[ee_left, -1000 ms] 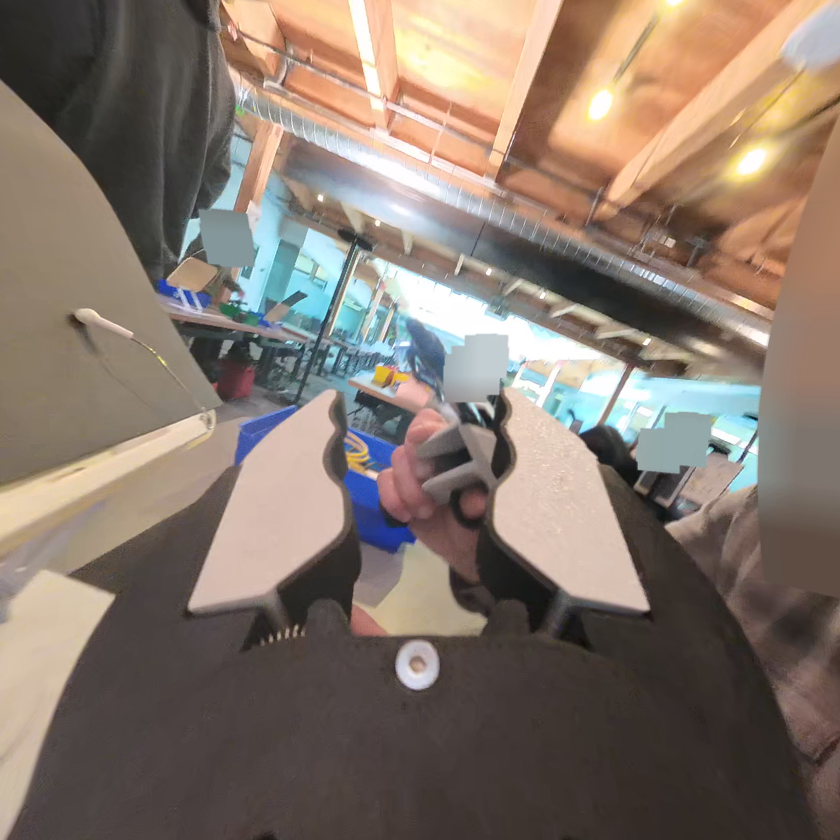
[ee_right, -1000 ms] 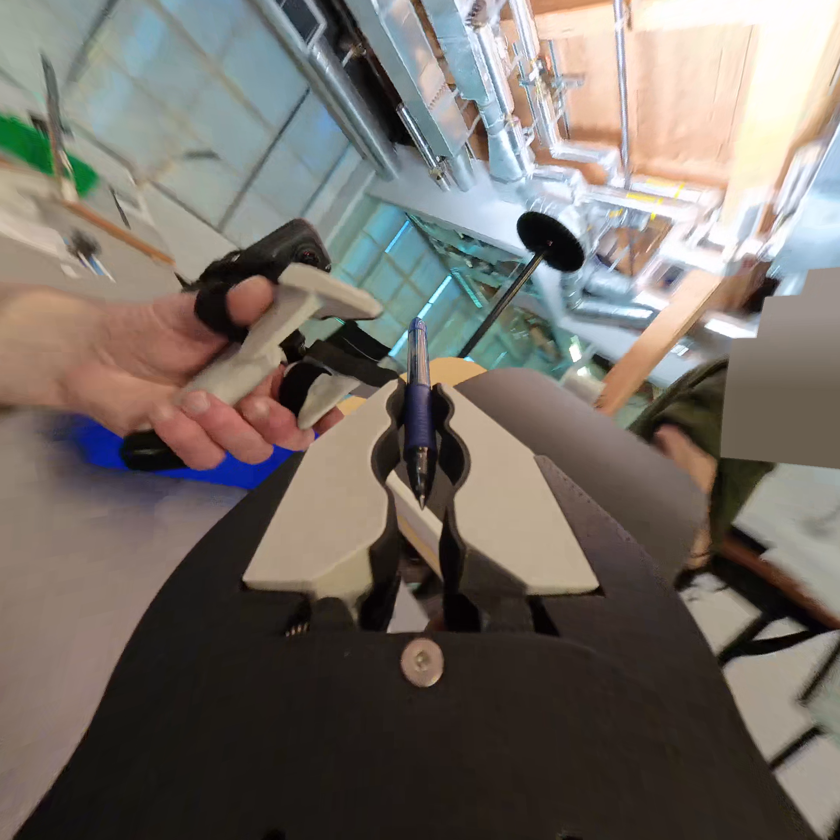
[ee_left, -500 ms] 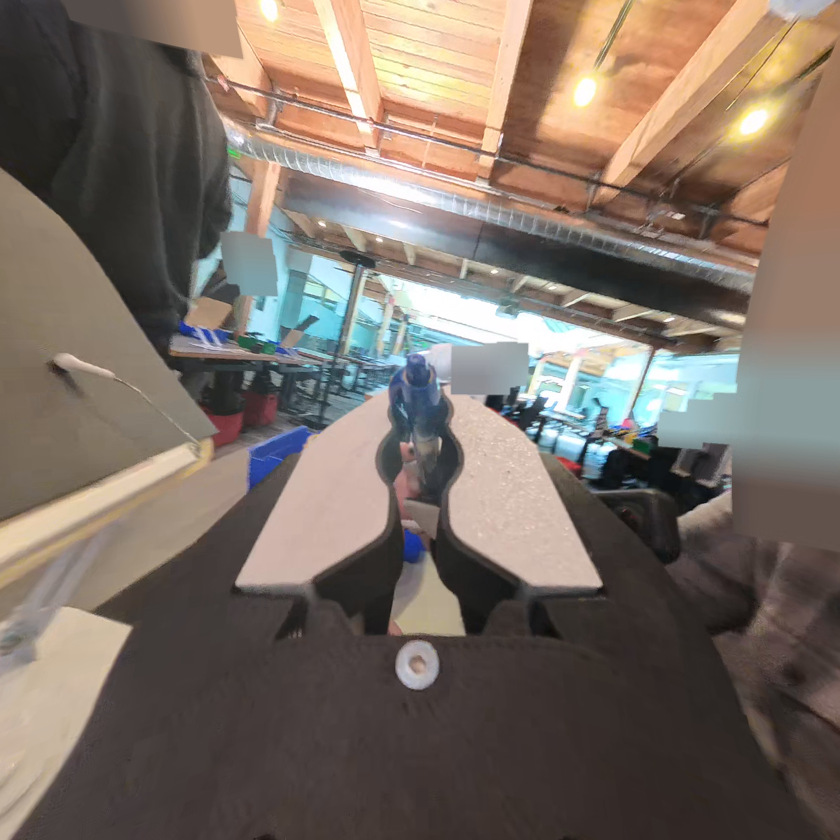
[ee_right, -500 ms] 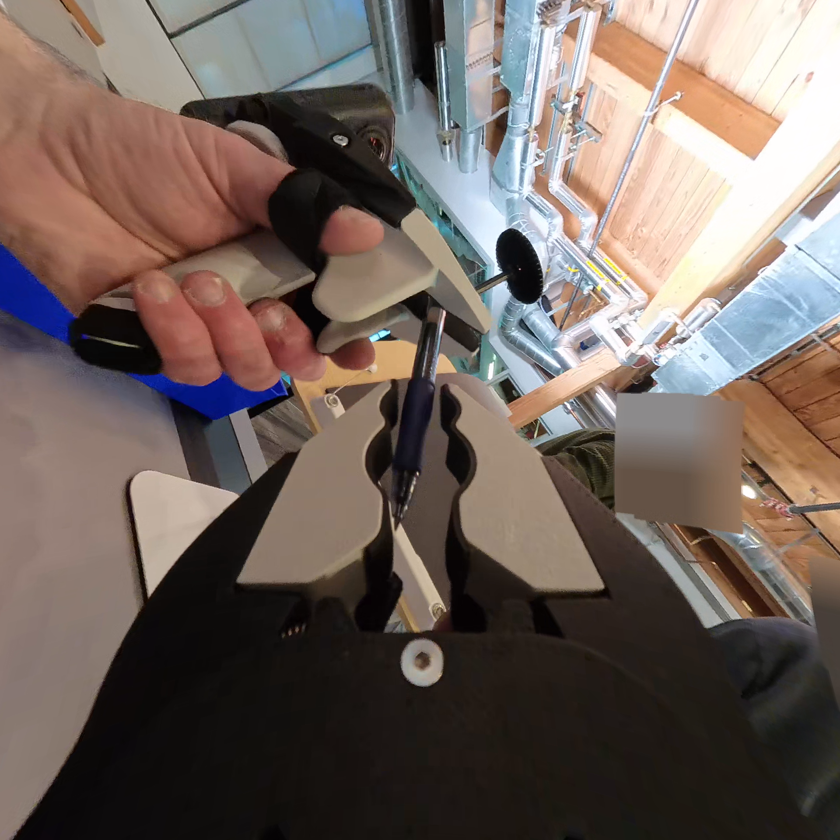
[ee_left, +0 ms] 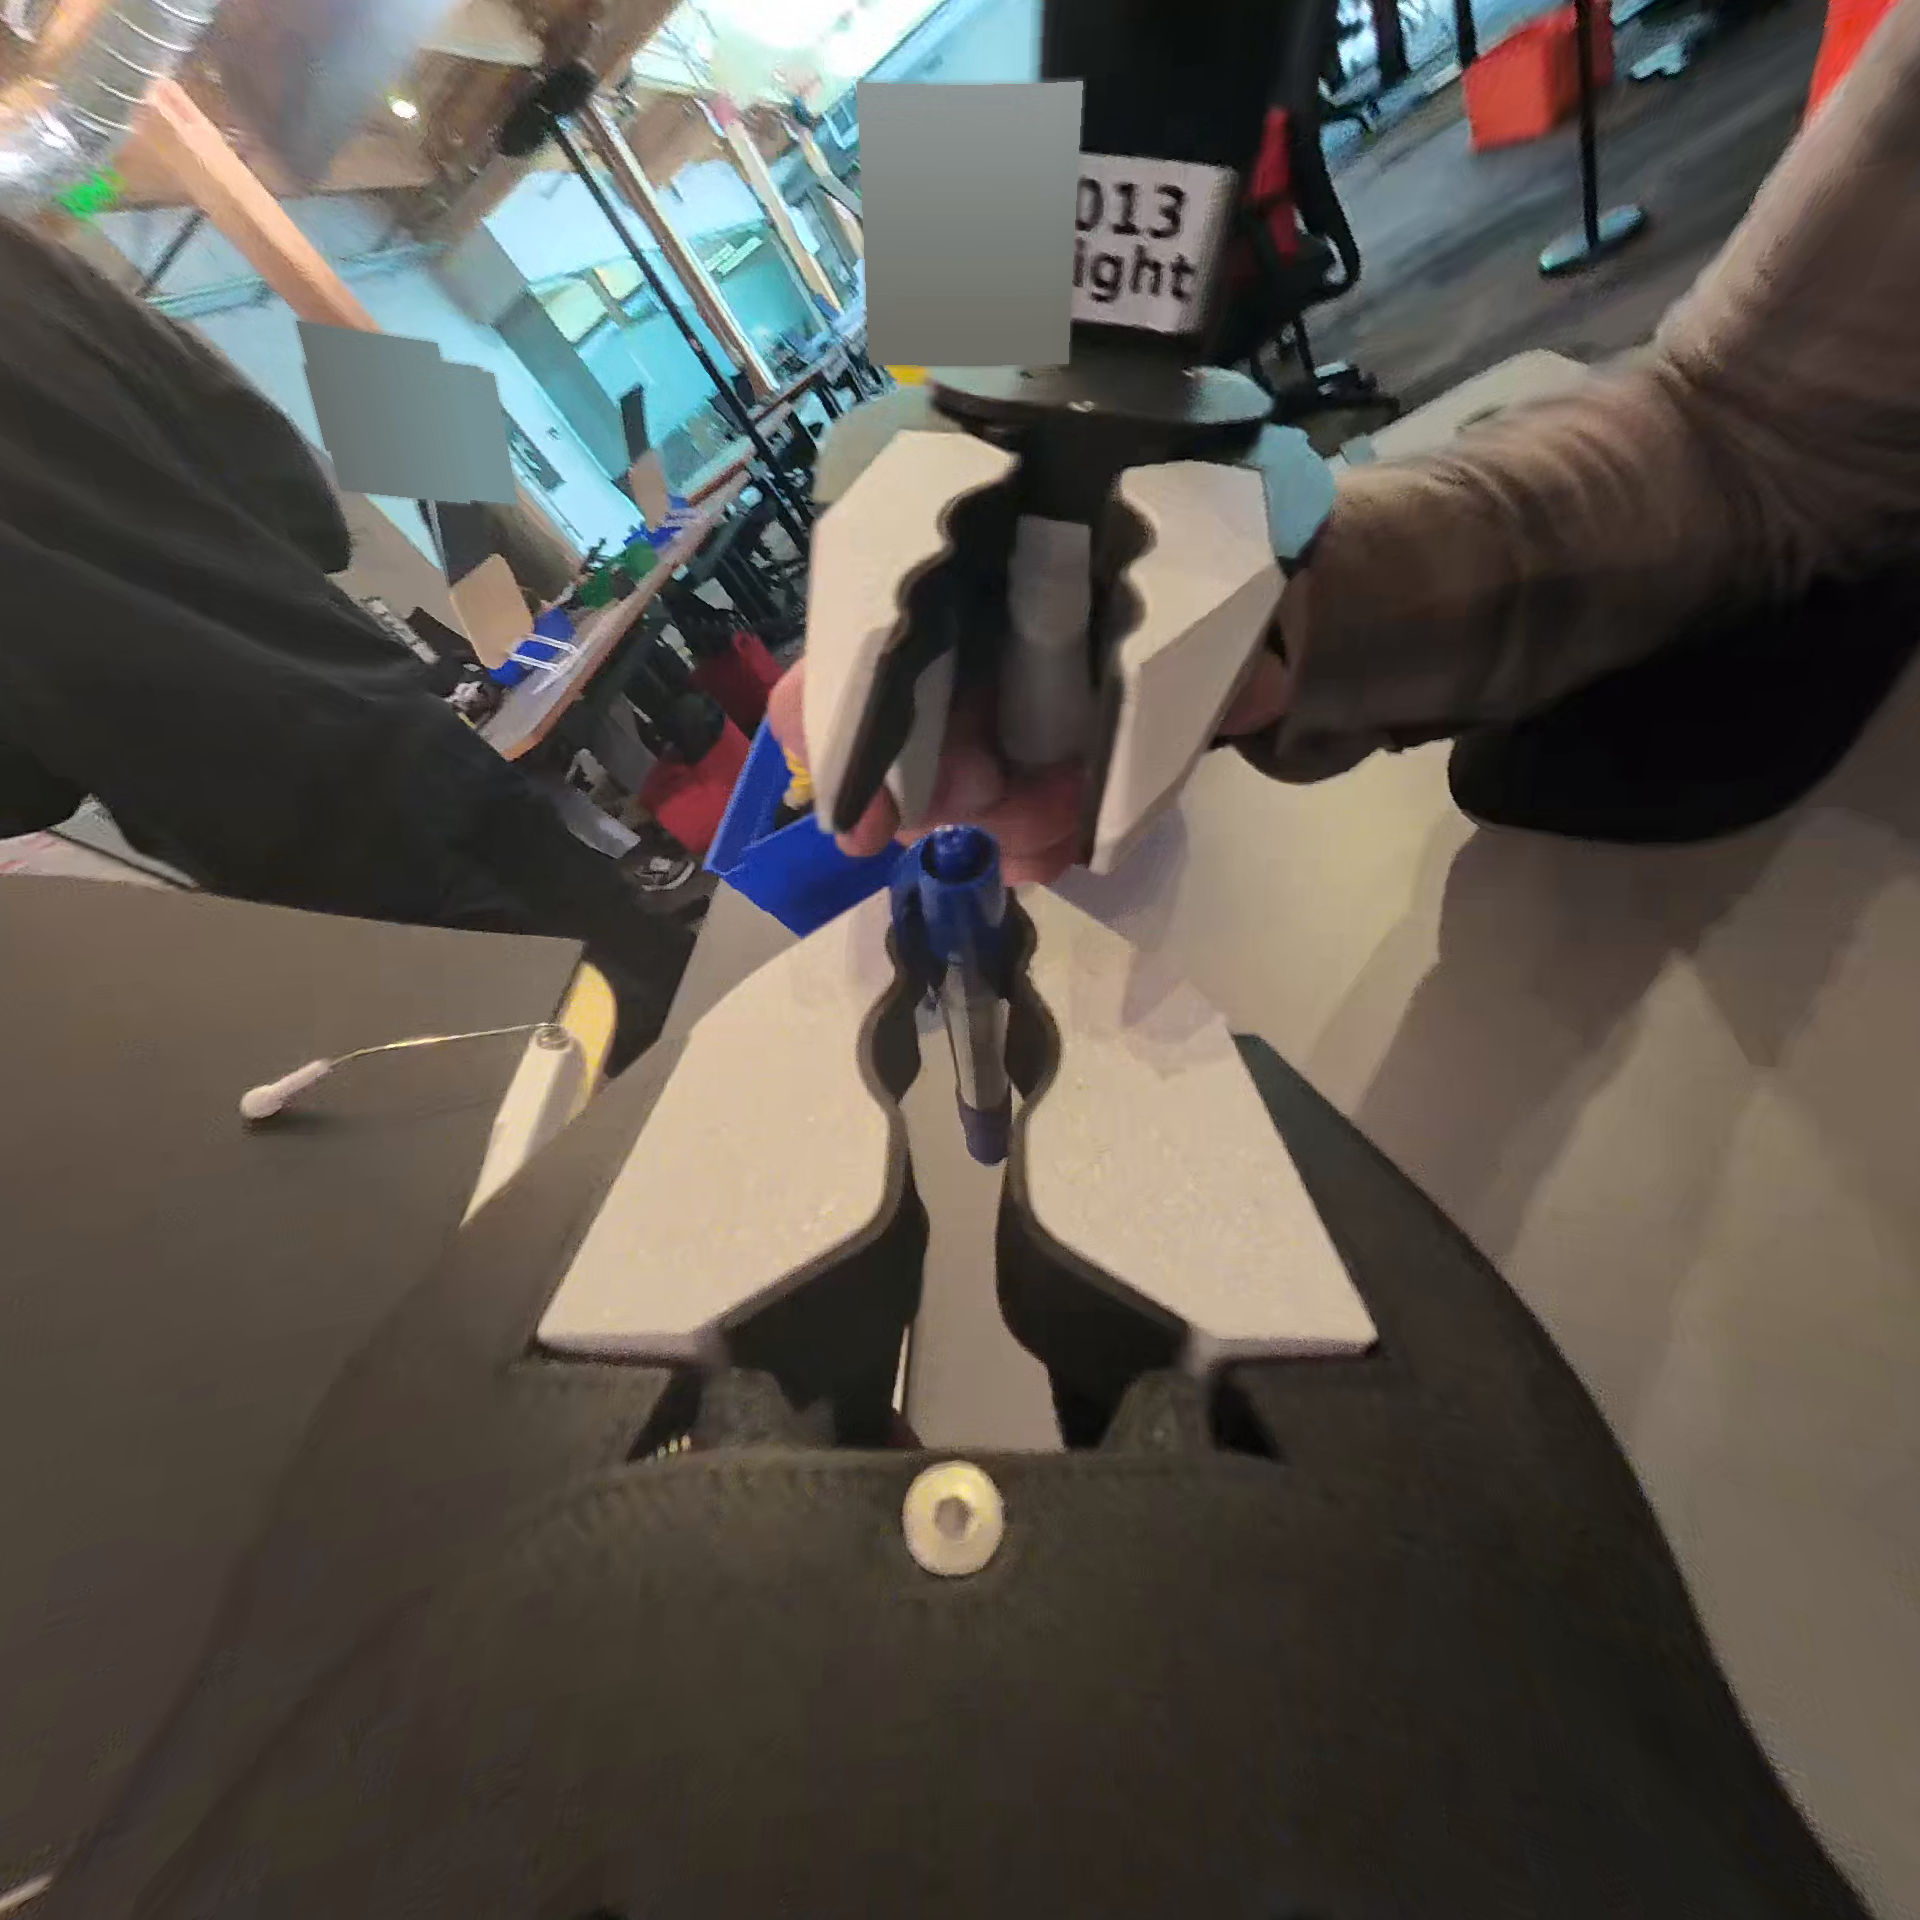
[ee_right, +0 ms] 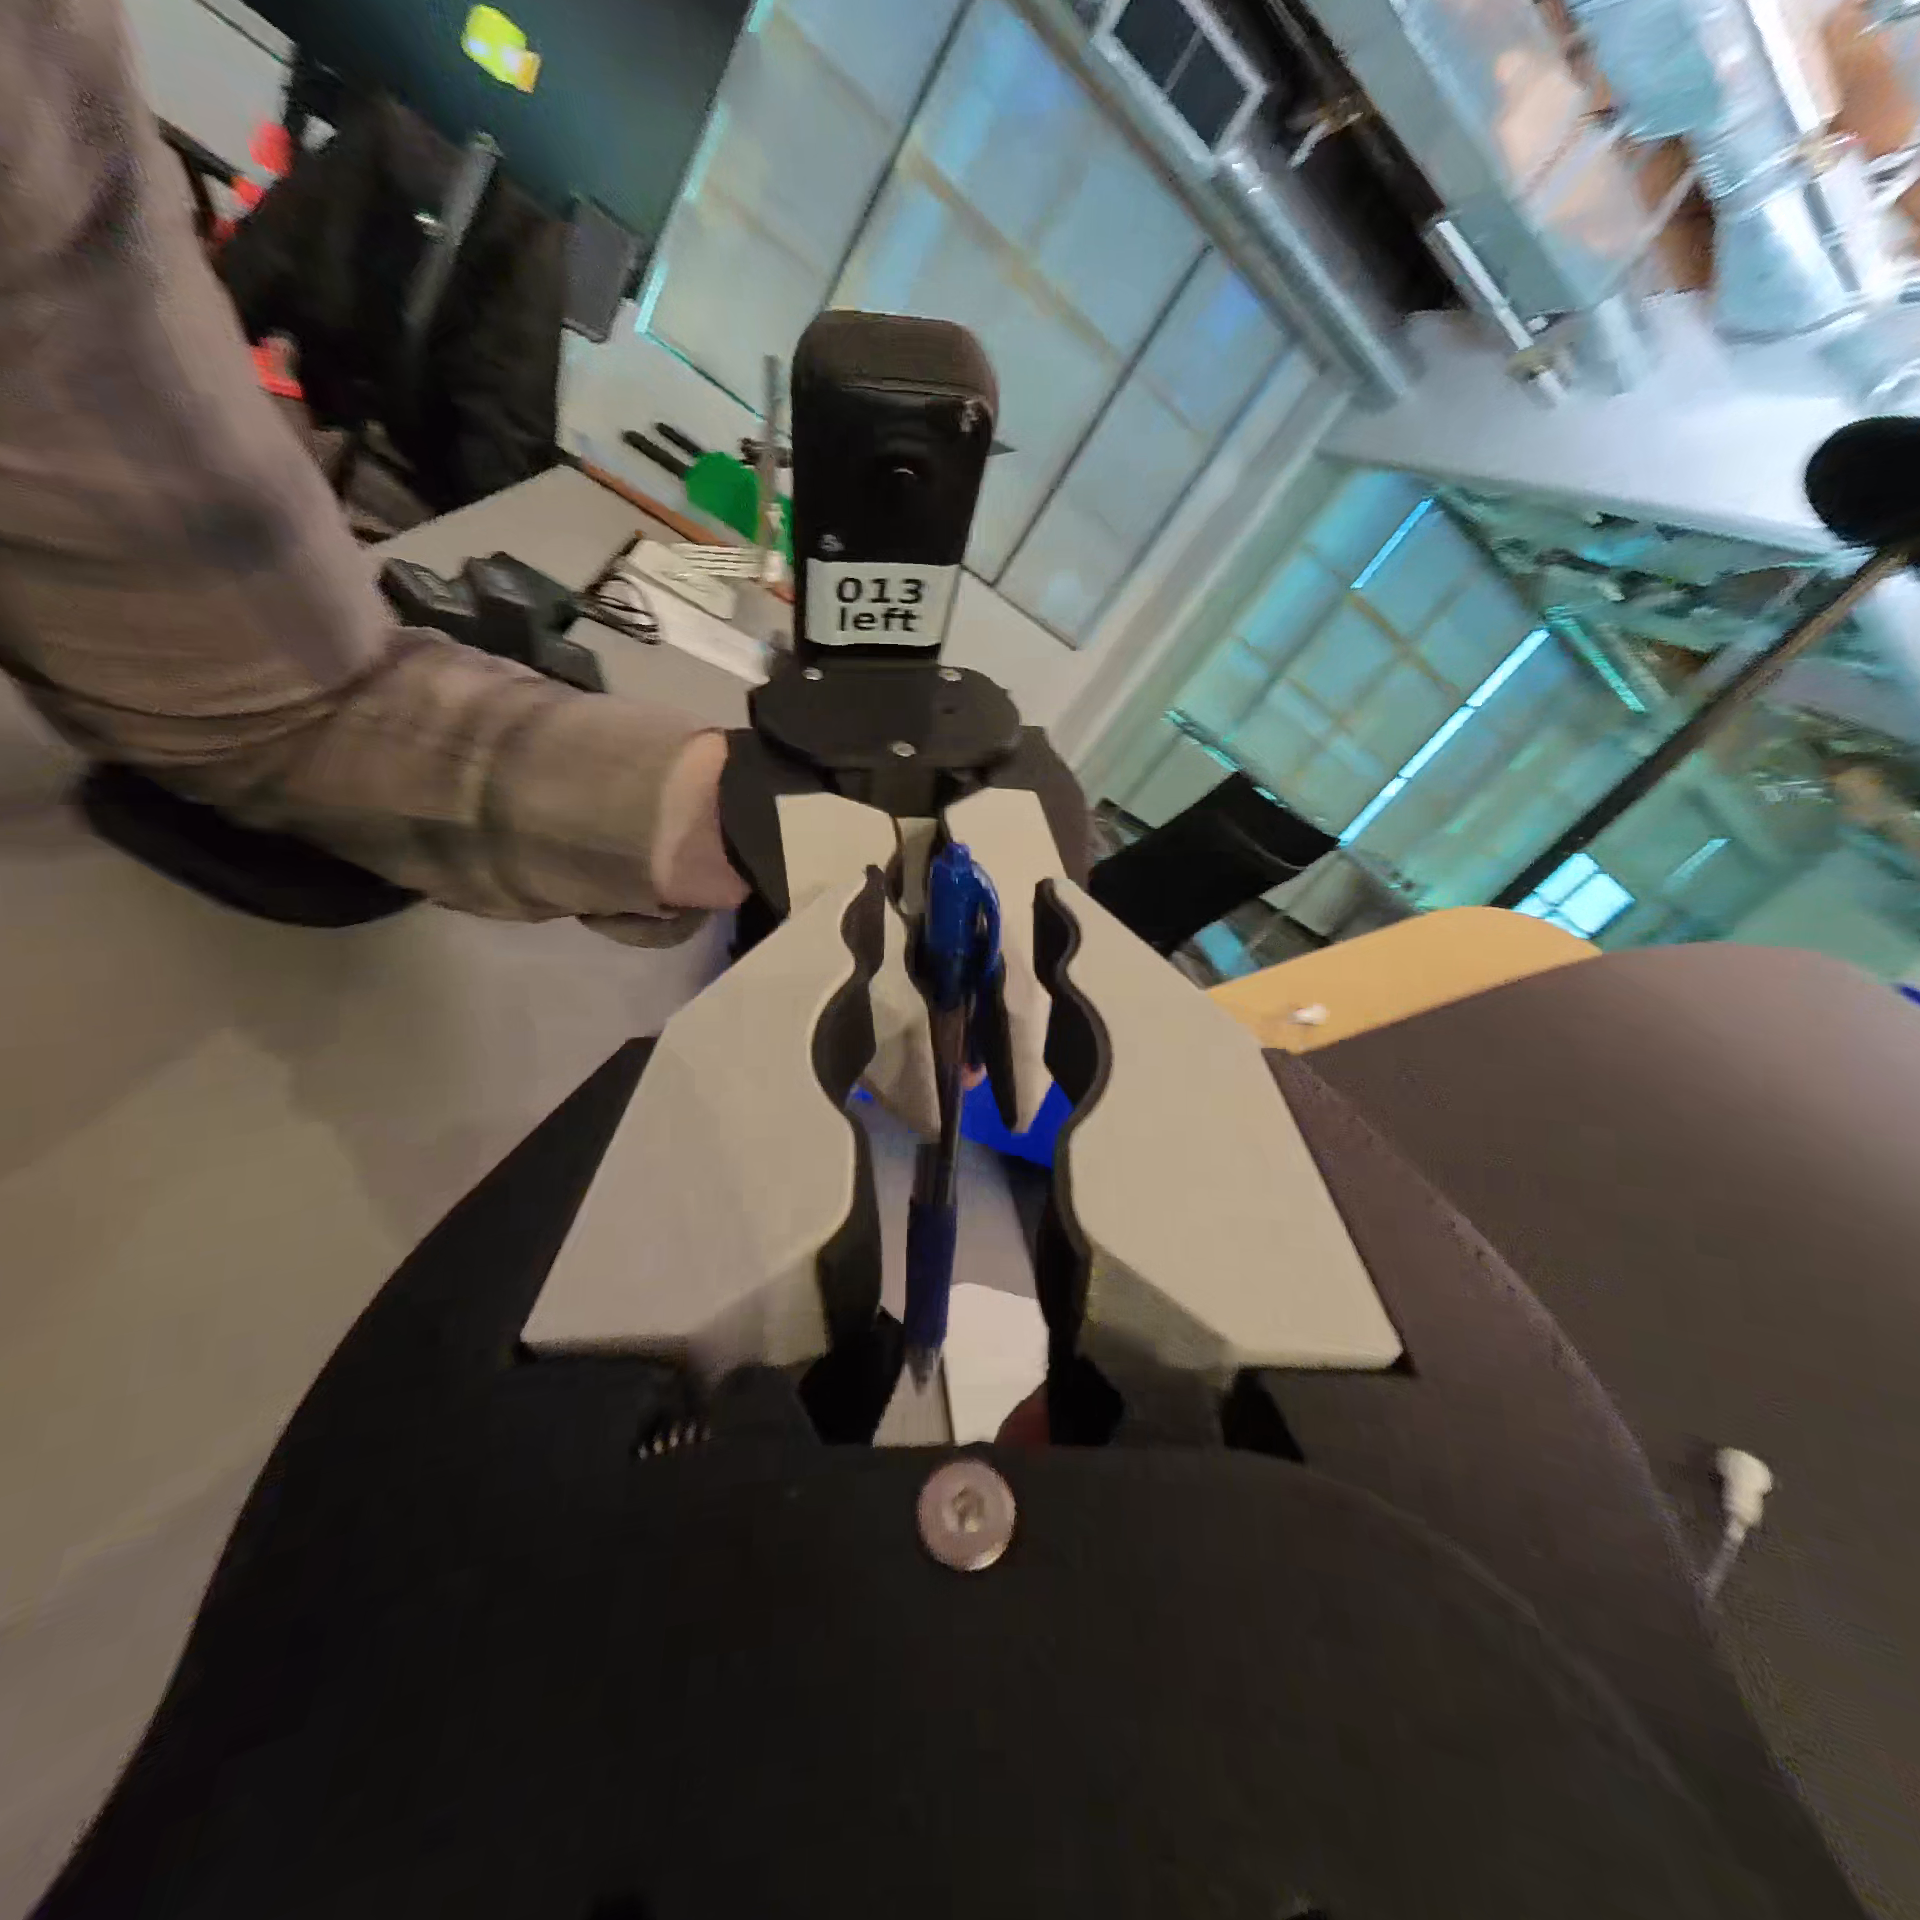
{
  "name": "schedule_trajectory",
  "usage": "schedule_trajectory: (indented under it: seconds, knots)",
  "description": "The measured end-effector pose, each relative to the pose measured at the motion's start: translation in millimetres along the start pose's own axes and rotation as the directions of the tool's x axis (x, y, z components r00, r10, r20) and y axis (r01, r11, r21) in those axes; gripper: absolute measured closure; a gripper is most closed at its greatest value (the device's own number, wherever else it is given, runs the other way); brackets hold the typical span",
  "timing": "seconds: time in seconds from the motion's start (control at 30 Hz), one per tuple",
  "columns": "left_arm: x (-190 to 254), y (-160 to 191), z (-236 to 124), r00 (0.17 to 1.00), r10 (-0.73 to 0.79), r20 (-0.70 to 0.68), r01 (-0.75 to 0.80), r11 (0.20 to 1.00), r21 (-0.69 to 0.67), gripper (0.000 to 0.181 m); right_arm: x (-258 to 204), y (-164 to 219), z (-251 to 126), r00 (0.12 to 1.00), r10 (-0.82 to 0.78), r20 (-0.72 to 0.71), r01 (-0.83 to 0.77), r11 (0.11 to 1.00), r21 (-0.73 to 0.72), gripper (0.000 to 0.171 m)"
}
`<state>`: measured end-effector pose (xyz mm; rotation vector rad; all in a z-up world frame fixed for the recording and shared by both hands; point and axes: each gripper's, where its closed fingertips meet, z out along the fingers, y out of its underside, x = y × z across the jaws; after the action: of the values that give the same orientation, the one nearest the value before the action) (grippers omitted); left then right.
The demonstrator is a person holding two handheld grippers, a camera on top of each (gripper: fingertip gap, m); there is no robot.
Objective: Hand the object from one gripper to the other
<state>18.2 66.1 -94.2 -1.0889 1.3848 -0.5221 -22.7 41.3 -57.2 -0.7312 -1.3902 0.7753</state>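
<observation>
A blue pen (ee_left: 961, 997) is clamped near its clicker end between my left gripper's (ee_left: 961, 935) shut grey fingers. My right gripper (ee_left: 982, 821) faces it close ahead, held by a hand in a grey sleeve, its jaws apart. In the right wrist view the pen (ee_right: 935, 1174) hangs tip-down in the gap between my right gripper's (ee_right: 954, 904) spread fingers (ee_right: 727, 1143), which do not press on it. The left gripper (ee_right: 966, 1112) shows just beyond, shut on the pen's upper end.
A grey table (ee_right: 208, 1091) lies below both grippers. A blue bin (ee_left: 779, 862) sits behind the right gripper. A person in dark clothes (ee_left: 208, 675) stands at the left. A dark chair back (ee_right: 1558, 1143) is at the right. Desks and stands fill the background.
A second ago the right gripper held the pen and the left was open. The left gripper closed on the pen's top; now the right jaws have opened. Both views have tilted down.
</observation>
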Motion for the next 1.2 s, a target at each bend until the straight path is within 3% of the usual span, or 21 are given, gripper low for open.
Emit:
schedule_trajectory:
  seconds: [0.17,0.47,0.63,0.8,0.93,1.03,1.2]
  knots:
    - [31,11,5,0.986,0.082,-0.142,-0.093,0.993,-0.077,0.17,-25,18,4,0.99,-0.004,0.14,0.018,0.995,-0.101,0.154]
    - [95,32,-4,0.883,0.064,-0.465,-0.178,0.962,-0.206,0.17,-86,30,-10,0.887,0.009,0.462,0.087,0.979,-0.186,0.162]
    - [111,33,-5,0.845,0.041,-0.532,-0.178,0.961,-0.209,0.17,-100,31,-14,0.846,0.032,0.532,0.08,0.979,-0.186,0.163]
    - [97,30,-6,0.88,0.026,-0.473,-0.141,0.968,-0.208,0.168,-87,27,-13,0.876,0.029,0.481,0.057,0.985,-0.164,0.163]
    - [72,28,-6,0.93,0.054,-0.362,-0.137,0.968,-0.208,0.144,-58,22,-12,0.929,0.055,0.367,-0.009,0.992,-0.125,0.163]
    - [46,27,-4,0.968,0.076,-0.239,-0.126,0.971,-0.201,0.137,-29,18,-15,0.965,0.081,0.25,-0.062,0.995,-0.083,0.164]
    - [4,32,7,0.994,0.109,0.008,-0.105,0.972,-0.209,0.146,9,15,-17,0.988,0.138,0.069,-0.137,0.99,-0.02,0.164]
